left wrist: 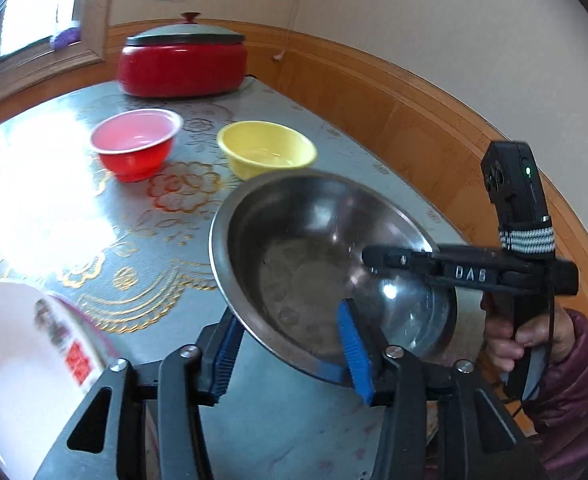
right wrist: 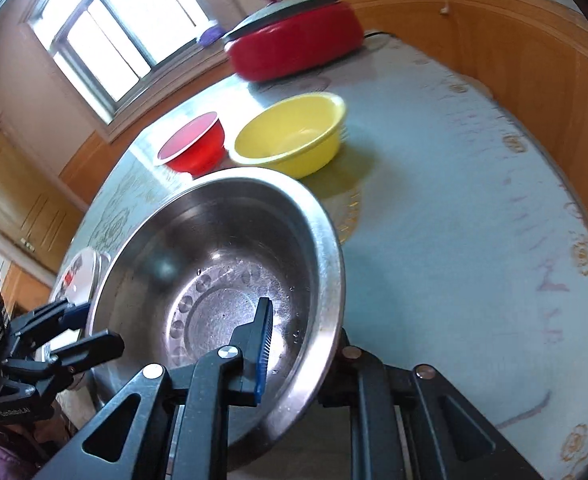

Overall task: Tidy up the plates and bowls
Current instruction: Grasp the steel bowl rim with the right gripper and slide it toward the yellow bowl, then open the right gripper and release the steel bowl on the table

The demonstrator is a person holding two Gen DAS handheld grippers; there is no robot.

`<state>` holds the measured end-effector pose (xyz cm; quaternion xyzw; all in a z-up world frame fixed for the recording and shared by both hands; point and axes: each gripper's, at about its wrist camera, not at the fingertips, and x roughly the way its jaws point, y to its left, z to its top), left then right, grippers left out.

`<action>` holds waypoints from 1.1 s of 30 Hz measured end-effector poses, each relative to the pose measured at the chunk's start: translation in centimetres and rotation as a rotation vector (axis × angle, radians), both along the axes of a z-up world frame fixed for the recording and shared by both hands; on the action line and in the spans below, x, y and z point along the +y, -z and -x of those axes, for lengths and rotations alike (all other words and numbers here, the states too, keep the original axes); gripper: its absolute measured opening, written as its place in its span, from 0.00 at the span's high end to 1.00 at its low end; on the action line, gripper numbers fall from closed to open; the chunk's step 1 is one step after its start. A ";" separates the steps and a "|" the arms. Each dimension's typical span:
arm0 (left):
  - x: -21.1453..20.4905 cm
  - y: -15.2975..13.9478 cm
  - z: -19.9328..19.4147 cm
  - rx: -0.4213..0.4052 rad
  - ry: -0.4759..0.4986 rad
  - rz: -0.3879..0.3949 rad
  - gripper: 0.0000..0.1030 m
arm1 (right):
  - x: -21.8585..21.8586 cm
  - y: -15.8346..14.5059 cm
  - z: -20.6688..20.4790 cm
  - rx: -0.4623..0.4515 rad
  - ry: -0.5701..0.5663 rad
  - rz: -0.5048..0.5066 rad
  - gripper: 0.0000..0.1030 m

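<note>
Here, through my left wrist camera, my left claw [left wrist: 289, 344] is clamped on the near rim of the steel bowl [left wrist: 314, 256]: one blue pad lies inside the bowl, the other sits outside and under the rim. The bowl is tilted, its far edge raised above the surface [left wrist: 165, 248]. My right claw [left wrist: 378, 258] reaches in from the right, its black tip over the bowl's right rim, though from here I cannot tell how tight its grip is. Beyond the bowl stand the yellow bowl [left wrist: 265, 148] and, to its left and apart from it, the red bowl [left wrist: 135, 142], both upright on the patterned cloth. Further back sits a red pot [left wrist: 181, 64] with a dark lid. At the lower left edge a white plate [left wrist: 25, 344] is blurred.

Through my right wrist camera, my right claw [right wrist: 302, 354] pinches the steel bowl's [right wrist: 213, 264] rim nearest me, one blue pad inside against the wall, the other finger outside, mostly hidden by the rim. My left claw [right wrist: 75, 332] grips the opposite rim at the left. The yellow bowl [right wrist: 289, 136] and red bowl [right wrist: 193, 144] sit just beside each other behind the steel one, with the red pot [right wrist: 294, 40] behind them near the window [right wrist: 125, 28]. The white plate [right wrist: 77, 272] peeks out behind the bowl's left side.
</note>
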<state>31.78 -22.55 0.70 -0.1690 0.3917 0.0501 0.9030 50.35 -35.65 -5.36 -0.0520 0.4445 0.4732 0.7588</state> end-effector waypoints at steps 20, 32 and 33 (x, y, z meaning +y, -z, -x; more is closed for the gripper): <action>2.6 -0.3 2.8 -0.006 -0.260 -0.074 0.18 | 0.2 -1.1 0.4 -0.074 0.000 -0.049 0.73; 1.6 -4.9 2.0 -0.212 -0.275 -0.321 0.00 | -3.9 -7.5 0.2 -0.219 0.043 -0.443 0.16; 1.5 -5.1 1.6 -0.208 -0.264 -0.331 0.00 | -3.5 -7.2 -0.1 -0.195 0.029 -0.435 0.16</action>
